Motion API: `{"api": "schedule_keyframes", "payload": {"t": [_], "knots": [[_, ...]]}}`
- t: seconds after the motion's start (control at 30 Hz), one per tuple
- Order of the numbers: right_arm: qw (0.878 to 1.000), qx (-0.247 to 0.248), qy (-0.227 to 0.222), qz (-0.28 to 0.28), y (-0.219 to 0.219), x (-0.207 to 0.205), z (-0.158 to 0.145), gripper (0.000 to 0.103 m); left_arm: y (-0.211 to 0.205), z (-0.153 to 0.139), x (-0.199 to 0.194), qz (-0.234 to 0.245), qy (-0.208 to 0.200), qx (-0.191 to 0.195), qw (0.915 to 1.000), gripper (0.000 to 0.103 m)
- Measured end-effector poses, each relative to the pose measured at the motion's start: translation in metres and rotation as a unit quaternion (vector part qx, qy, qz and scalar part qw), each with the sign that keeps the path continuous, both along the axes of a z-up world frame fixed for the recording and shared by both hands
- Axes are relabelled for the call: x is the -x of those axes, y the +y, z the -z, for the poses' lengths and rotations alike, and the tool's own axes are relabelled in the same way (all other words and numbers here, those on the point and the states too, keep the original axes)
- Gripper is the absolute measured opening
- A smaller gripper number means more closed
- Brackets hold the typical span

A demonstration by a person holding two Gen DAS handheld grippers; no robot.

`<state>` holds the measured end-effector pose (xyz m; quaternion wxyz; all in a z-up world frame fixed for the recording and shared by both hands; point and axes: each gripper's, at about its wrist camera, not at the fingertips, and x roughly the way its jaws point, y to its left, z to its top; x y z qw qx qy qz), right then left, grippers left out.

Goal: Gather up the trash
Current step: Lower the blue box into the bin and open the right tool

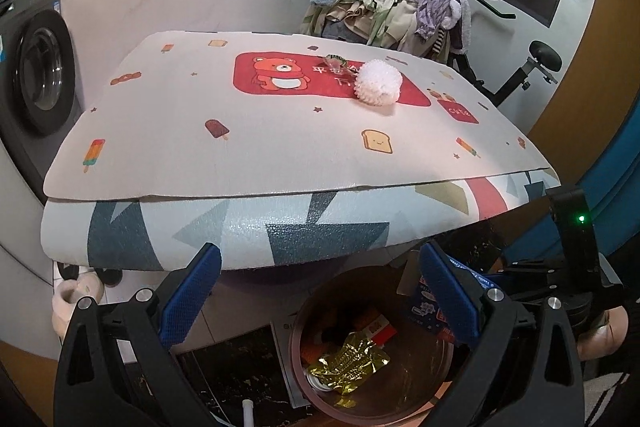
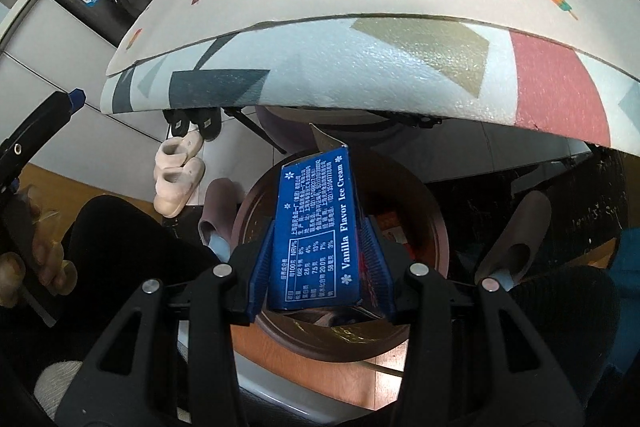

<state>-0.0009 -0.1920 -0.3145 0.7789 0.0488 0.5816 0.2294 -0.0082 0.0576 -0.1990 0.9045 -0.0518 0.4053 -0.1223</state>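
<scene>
Right gripper [image 2: 320, 267] is clamped on a blue ice cream box [image 2: 316, 227], pads pressing both sides, box upright and poised over the mouth of the brown trash bin [image 2: 436, 223] on the floor under the table edge. To do this step well: keep the box centred over the opening, clear of the rim, then let go so it falls inside rather than catching on the edge. Left gripper [image 1: 320, 291] is wide open, holding nothing, also above the bin. The left view shows bin contents, a gold foil wrapper [image 1: 352, 359], plus trash left on the table mat [image 1: 180, 147]: a white foam net [image 1: 378, 82] and a clear wrapper [image 1: 334, 62]. The right view shows the box label and grip, and slippers [image 2: 176, 183] beside the bin.
</scene>
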Motion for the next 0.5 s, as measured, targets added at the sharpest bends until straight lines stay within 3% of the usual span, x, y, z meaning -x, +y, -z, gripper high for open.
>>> {"api": "schedule_keyframes", "payload": {"t": [0.5], "knots": [[1.0, 0.007, 0.008, 0.02, -0.0012, -0.0012, 0.0042, 0.047, 0.0012, 0.0043, -0.0004, -0.004, 0.008, 0.0, 1.0, 0.097]]}}
